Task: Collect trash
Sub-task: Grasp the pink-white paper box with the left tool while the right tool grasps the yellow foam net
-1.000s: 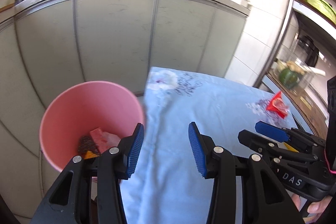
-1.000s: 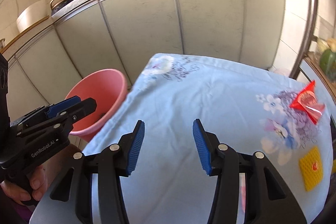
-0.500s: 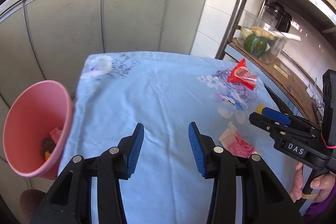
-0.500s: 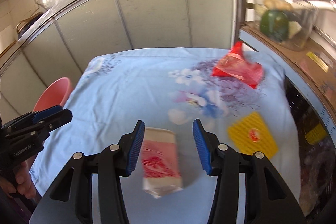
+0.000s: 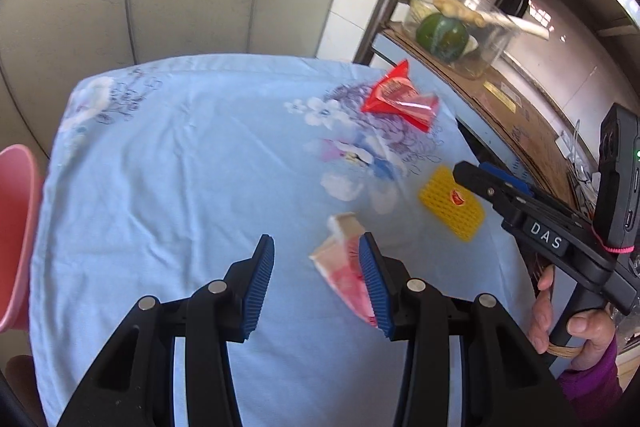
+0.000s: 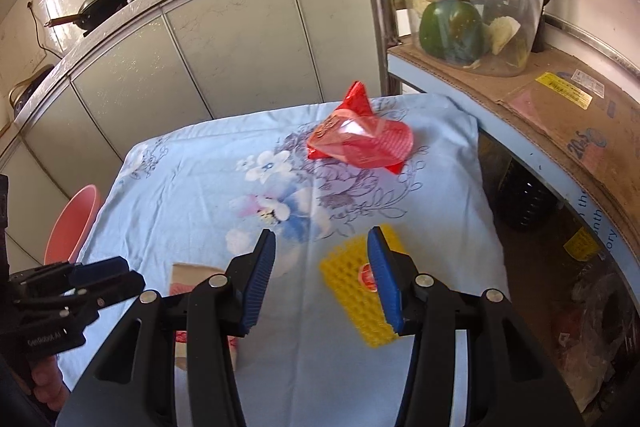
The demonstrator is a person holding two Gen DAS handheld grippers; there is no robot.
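I find three wrappers left on the counter (image 5: 160, 187), bin (image 5: 16, 235) at nine o'clock, both tongs spread, empty.

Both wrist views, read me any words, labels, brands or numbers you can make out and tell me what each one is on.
"DAS": white letters on the right tool body, seen in the left wrist view.
"GenRobot.AI": small print on the left tool body, seen in the right wrist view.
Cardboard sheet: yellow labels and blue handwriting, too small and distorted to read.
Yellow packet, red wrapper, pink packet: print too blurred to read.
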